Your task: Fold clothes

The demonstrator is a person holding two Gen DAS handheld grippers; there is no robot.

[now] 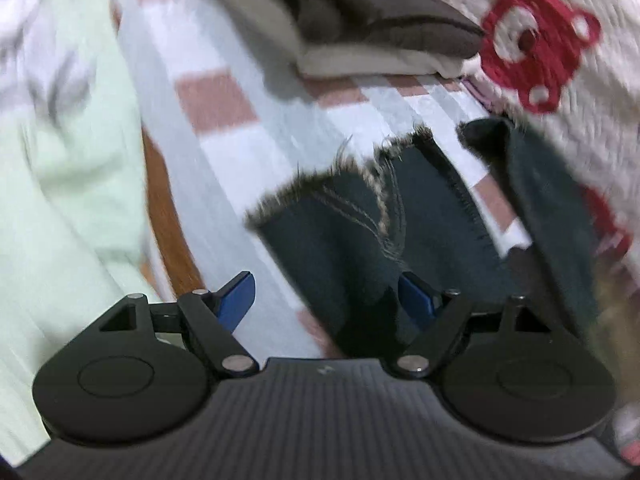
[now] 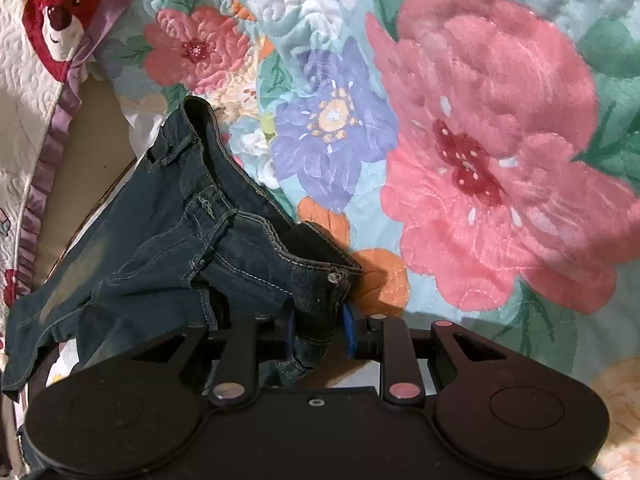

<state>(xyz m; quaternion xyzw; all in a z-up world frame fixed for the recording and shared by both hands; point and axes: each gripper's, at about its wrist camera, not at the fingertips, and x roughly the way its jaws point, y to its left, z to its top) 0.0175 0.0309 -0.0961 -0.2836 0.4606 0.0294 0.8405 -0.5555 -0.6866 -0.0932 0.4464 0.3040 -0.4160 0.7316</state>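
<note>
Floral quilt (image 2: 480, 152), bear-print quilt (image 1: 540, 48), checked sheet (image 1: 248, 128), folded grey-white cushion (image 1: 360, 28).

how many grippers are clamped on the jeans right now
1. The right gripper is shut on the jeans waistband. The left gripper is open, with the frayed hem end between its fingers.

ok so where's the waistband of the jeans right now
In the right wrist view the jeans' waistband sits low and centre, pinched in the right gripper, with the floral quilt behind it.
</note>
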